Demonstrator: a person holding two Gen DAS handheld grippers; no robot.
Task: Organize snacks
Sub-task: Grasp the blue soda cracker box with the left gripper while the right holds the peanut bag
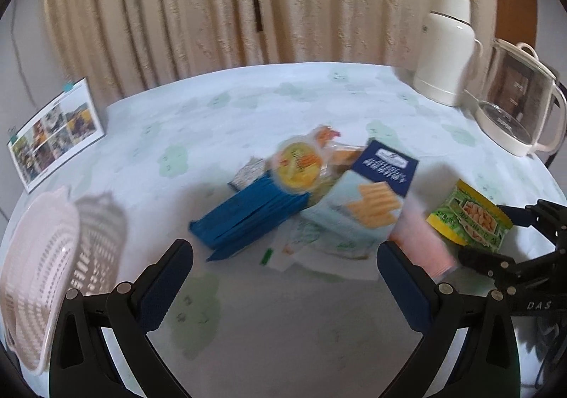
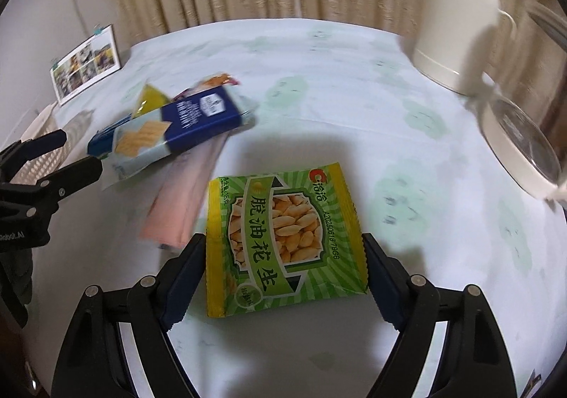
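Between my right jaws sits the flat green-and-yellow foil peanut packet (image 2: 283,242), gripped by its edges for lifting; my left jaws gape wide, empty.

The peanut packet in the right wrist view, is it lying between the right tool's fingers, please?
Yes, the peanut packet sits between the right tool's two fingers, which flank both its edges.

A heap of snacks lies mid-table (image 1: 283,309): the blue-topped cracker box (image 1: 361,192) rests on the long blue packet (image 1: 248,217). The green peanut packet (image 2: 283,238) lies right of the heap. The white perforated plastic basket (image 1: 35,274) stands far left; the cream thermos jug (image 1: 446,47) stands behind right.
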